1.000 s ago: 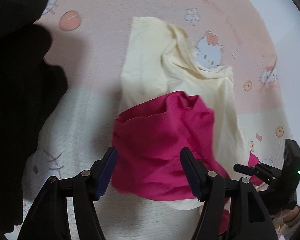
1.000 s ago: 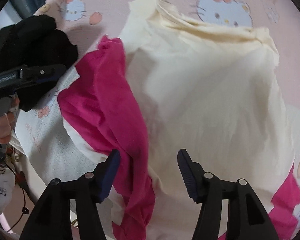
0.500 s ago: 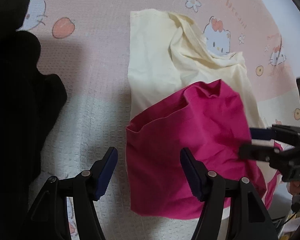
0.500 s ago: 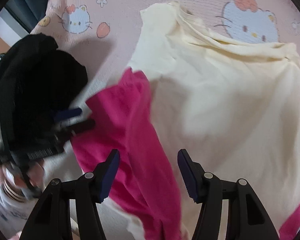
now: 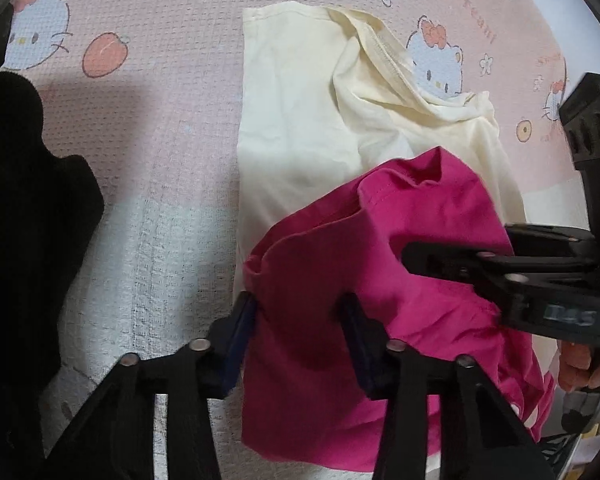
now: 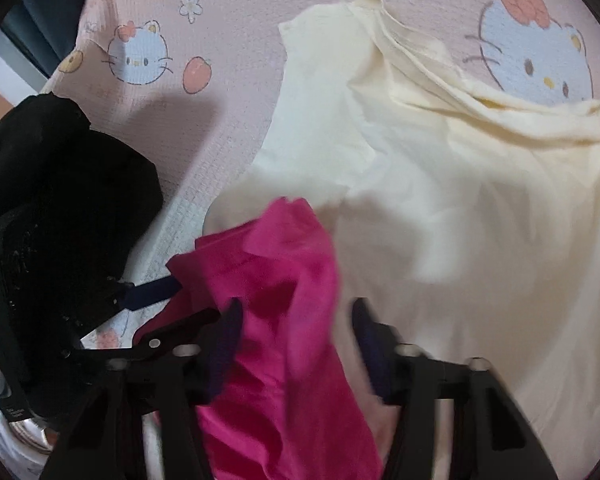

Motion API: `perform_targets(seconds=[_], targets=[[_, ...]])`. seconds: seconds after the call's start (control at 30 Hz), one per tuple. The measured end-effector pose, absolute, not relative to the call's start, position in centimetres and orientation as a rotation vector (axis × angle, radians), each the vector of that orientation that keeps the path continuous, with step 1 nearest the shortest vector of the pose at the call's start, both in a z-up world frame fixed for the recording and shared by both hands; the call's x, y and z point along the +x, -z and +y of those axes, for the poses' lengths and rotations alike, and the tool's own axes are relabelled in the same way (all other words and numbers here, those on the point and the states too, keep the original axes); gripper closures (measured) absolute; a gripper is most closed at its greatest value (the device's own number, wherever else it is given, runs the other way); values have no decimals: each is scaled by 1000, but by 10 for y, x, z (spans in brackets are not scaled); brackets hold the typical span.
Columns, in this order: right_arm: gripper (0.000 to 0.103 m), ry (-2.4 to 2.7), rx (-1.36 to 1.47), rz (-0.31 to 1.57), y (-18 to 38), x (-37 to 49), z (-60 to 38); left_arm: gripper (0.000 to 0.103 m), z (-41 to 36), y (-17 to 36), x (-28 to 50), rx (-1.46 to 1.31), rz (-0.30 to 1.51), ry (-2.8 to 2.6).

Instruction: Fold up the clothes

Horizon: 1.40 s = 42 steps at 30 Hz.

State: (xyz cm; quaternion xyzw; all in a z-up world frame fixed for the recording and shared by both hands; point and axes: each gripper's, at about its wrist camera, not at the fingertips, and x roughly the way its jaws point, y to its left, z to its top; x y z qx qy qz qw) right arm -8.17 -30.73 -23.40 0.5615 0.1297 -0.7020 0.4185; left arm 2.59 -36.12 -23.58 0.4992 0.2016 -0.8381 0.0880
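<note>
A magenta garment lies bunched on top of a cream T-shirt spread on the bed. My left gripper is partly closed, with the magenta fabric filling the gap between its fingers and its left pad at the fabric's edge. In the right wrist view my right gripper is open over the same magenta garment, which runs between its fingers, and the cream T-shirt fills the right side. The right gripper reaches in from the right in the left wrist view. The left gripper comes in from the left beside it.
A black garment is heaped at the left, also seen as the black garment in the right wrist view. The pink cartoon-cat bedspread lies under everything. A hand holds the right gripper's handle at the right edge.
Both grippers have moved in onto the magenta garment from opposite sides. The left gripper's fingers have narrowed around the fabric. The right gripper's fingers have stayed wide.
</note>
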Motion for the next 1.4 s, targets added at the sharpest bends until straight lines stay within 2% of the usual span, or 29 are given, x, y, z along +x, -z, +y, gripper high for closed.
perform_targets(seconds=[0.03, 0.1, 0.17, 0.43, 0.7, 0.77, 0.83, 0.9, 1.0, 1.03, 1.07, 1.1, 1.23, 1.4], targets=[[88, 1763, 1414, 342, 236, -81, -310, 73, -361, 236, 25, 1490, 593, 2491], [96, 1772, 1422, 375, 237, -79, -312, 80, -358, 235, 22, 1493, 587, 2487], [96, 1794, 1398, 364, 233, -77, -309, 85, -356, 232, 21, 1483, 583, 2485], [97, 1825, 1297, 346, 202, -74, -284, 89, -350, 212, 19, 1479, 514, 2540], [96, 1780, 1444, 192, 224, -93, -268, 89, -346, 198, 15, 1486, 464, 2577], [89, 1745, 1508, 131, 234, -100, -267, 90, -347, 200, 14, 1492, 473, 2565], [68, 1727, 1554, 87, 241, -107, -270, 90, -349, 202, 13, 1498, 481, 2553], [57, 1718, 1591, 65, 247, -112, -274, 90, -350, 203, 13, 1508, 493, 2541], [57, 1736, 1618, 112, 255, -117, -286, 90, -350, 204, 11, 1523, 489, 2526], [61, 1740, 1621, 117, 258, -117, -289, 90, -349, 204, 11, 1524, 484, 2525], [70, 1734, 1622, 124, 260, -116, -292, 90, -348, 203, 10, 1524, 476, 2527], [102, 1742, 1624, 149, 262, -115, -296, 90, -347, 203, 10, 1524, 468, 2529], [102, 1774, 1549, 241, 255, -102, -301, 90, -341, 201, 8, 1532, 430, 2544], [102, 1902, 1430, 302, 230, -87, -285, 90, -329, 192, 3, 1552, 295, 2580]])
